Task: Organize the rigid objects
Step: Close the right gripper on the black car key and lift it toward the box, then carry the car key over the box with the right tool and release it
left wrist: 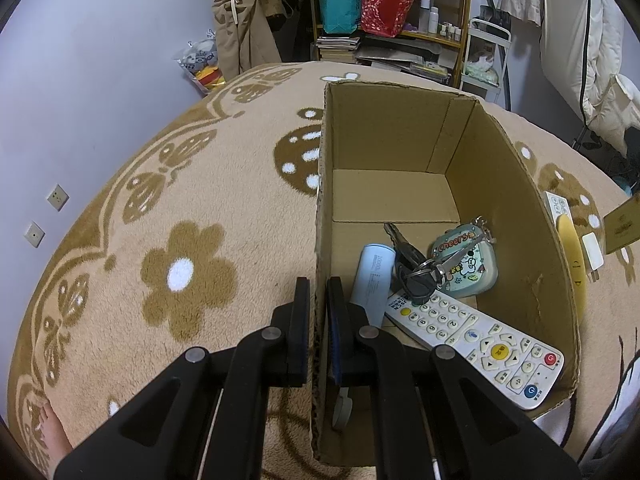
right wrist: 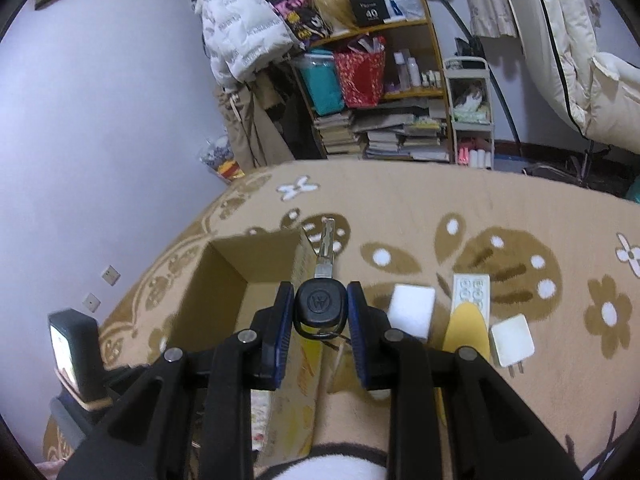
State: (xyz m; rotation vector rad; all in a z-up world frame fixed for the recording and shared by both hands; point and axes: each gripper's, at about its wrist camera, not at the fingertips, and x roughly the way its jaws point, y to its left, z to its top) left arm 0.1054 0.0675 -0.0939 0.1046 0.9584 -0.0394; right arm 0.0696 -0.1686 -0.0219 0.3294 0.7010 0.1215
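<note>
Already, through the left wrist camera, I have my left tongs clamped together on the near left wall of the cardboard box, one finger outside and one inside. The box stands on a bed covered by a flowered blanket. Four things lie inside it: a white remote, a pale blue power bank, a bunch of keys and a small cartoon case, all crowded toward the near end, with the far end of the floor bare. Through the right wrist camera, my right tongs are closed on the black head of a car key, its blade pointing forward, held above the blanket just beside the box's right wall. So I judge the job roughly half done. Left on the blanket to the right are a white block, a power strip with a yellow flat piece lying over it, and a white charger. The box wall stands between the key and the inside.
</note>
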